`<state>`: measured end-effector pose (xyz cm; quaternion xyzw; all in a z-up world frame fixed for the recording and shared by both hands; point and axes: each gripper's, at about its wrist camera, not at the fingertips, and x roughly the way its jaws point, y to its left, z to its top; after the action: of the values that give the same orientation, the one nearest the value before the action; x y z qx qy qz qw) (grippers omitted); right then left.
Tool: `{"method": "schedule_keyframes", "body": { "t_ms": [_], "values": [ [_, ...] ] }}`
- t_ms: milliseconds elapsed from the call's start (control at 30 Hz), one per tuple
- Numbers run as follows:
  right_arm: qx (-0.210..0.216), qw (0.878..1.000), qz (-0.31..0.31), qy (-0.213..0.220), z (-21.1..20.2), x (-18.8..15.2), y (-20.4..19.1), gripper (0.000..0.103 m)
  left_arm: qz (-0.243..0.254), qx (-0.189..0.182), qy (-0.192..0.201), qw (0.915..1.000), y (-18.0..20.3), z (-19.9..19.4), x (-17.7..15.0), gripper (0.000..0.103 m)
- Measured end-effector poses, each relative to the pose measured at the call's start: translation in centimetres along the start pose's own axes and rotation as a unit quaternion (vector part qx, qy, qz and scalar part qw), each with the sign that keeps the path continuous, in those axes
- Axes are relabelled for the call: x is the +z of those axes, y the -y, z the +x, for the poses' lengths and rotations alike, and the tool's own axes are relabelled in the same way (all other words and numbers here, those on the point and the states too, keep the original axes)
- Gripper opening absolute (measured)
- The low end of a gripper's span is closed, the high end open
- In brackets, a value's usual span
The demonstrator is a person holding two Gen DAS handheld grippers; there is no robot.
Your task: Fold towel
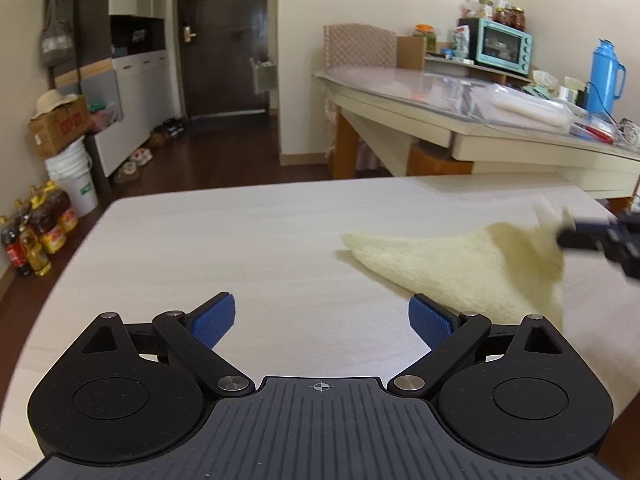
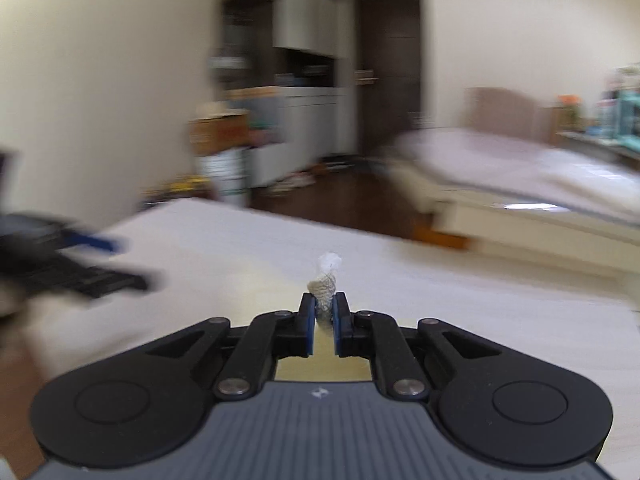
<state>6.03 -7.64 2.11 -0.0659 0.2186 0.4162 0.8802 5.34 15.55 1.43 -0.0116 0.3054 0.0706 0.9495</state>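
A lived-in home: entrance door (image 1: 222, 36) upper middle, shoes (image 1: 138, 158) and oil bottles (image 1: 38, 226) at left, toaster oven (image 1: 502, 45) upper right.

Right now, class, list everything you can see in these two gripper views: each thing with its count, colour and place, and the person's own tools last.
towel: one, pale yellow, on the near table, one corner lifted
near table: one, whitish
far table: one, cream, behind it
toaster oven: one, turquoise, on the far table
flask: one, blue, far table's right end
oil bottles: several, yellow and dark, on the floor, left
buckets: white, stacked, under a box
door: one, dark brown, at the back
left gripper: open, empty, above the near table
right gripper: shut on the towel's corner
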Motion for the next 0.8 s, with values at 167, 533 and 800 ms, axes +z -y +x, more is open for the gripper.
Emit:
{"method": "schedule_keyframes", "body": {
  "t_ms": [167,533,800],
  "values": [
    [0.115,0.992,-0.052,-0.023,1.6,-1.1,-6.4,0.010,-0.003,0.031,0.004,0.9995,-2.4,-0.7,0.4,0.097],
    [0.190,0.977,-0.094,-0.039,2.8,-0.6,-9.4,0.029,-0.018,0.034,-0.004,0.9992,-4.3,-0.5,-0.3,0.097],
    [0.012,0.997,-0.078,-0.017,3.2,1.1,-2.2,0.046,-0.020,-0.080,-0.003,0.9966,-2.4,1.4,1.9,0.097]
  ]
}}
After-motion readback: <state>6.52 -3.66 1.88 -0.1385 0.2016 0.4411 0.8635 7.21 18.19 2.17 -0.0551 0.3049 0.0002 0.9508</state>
